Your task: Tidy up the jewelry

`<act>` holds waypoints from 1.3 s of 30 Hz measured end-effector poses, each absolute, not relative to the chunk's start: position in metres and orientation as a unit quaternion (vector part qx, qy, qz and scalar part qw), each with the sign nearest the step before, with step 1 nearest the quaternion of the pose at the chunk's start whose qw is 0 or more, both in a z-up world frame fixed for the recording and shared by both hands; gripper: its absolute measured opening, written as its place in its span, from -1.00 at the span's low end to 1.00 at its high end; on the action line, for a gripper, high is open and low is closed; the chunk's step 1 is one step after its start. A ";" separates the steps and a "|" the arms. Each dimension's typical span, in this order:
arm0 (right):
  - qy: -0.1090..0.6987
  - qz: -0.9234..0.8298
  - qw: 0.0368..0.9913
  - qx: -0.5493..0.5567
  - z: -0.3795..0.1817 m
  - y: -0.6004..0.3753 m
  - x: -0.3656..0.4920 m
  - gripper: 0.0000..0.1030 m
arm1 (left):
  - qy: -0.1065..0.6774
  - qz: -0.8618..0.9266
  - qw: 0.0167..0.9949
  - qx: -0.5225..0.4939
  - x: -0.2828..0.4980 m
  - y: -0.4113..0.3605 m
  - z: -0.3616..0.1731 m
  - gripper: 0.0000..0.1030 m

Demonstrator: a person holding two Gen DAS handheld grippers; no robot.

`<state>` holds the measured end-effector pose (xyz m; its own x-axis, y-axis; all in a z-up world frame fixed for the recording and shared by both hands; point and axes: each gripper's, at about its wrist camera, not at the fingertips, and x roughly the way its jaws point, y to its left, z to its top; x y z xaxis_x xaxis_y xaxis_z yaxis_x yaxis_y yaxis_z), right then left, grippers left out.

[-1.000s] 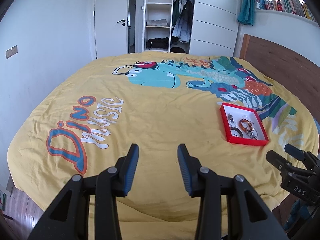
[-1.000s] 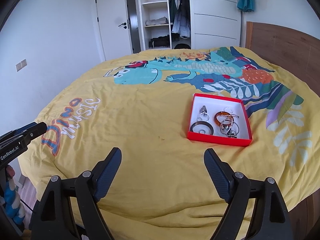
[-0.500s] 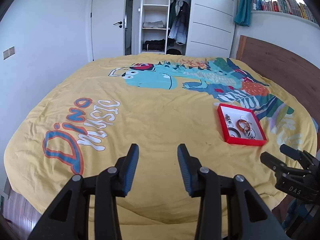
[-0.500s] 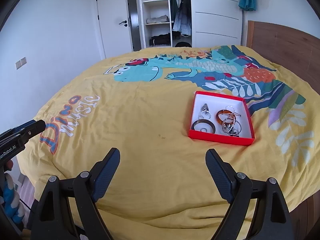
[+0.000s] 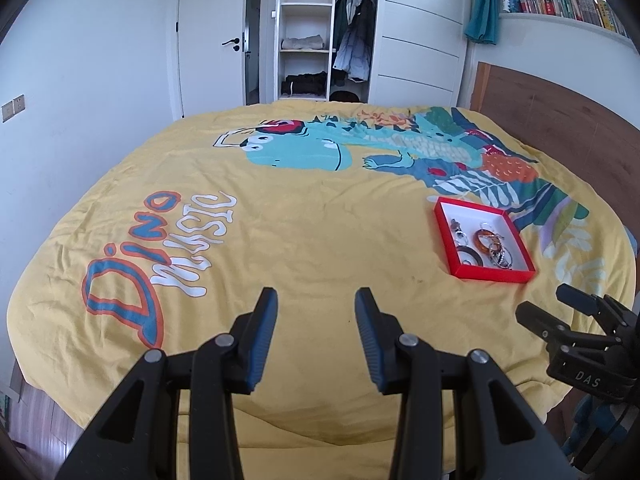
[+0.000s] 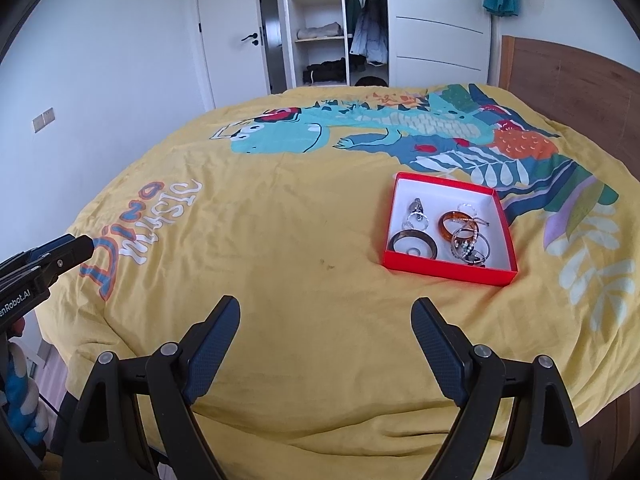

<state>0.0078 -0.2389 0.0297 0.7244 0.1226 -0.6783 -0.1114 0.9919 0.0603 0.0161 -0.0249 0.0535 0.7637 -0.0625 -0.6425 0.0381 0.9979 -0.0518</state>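
A red box [image 6: 448, 270] with a white inside lies on the yellow bedspread [image 6: 280, 280] at the right. It holds several bracelets and rings, among them an amber bangle [image 6: 454, 224] and a dark bangle [image 6: 412, 242]. The box also shows in the left wrist view [image 5: 494, 274]. My right gripper [image 6: 326, 312] is open wide and empty, above the bed's near edge, well short of the box. My left gripper [image 5: 316, 304] is open and empty, over the bed's front, far left of the box.
A wooden headboard [image 6: 580, 92] runs along the right. An open wardrobe [image 6: 340, 28] and a white door [image 6: 228, 40] stand behind the bed. The right gripper's tip shows at the left wrist view's right edge [image 5: 568, 324].
Both grippers have drawn back and risen a little from the bed. The box looks smaller and farther. Both jaws stay open as before.
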 end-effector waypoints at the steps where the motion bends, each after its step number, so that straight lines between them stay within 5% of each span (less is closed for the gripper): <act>1: 0.366 0.064 0.928 0.007 0.029 -0.239 0.008 0.68 | 0.343 -0.027 0.939 -0.019 0.016 -0.025 0.053 -0.26; 31: 0.377 0.070 0.923 -0.009 0.023 -0.232 0.009 0.68 | 0.346 -0.027 0.938 -0.022 0.017 -0.020 0.049 -0.25; 34: 0.378 0.070 0.923 -0.009 0.022 -0.231 0.008 0.68 | 0.345 -0.025 0.938 -0.024 0.016 -0.019 0.049 -0.04; 39: 0.379 0.071 0.923 -0.010 0.021 -0.231 0.007 0.68 | 0.344 -0.021 0.938 -0.026 0.015 -0.015 0.046 -0.01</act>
<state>0.0074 -0.2312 0.0208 0.7028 0.1241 -0.7005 -0.1393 0.9896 0.0355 0.0146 -0.0152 0.0457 0.7620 -0.0575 -0.6451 0.0216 0.9978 -0.0634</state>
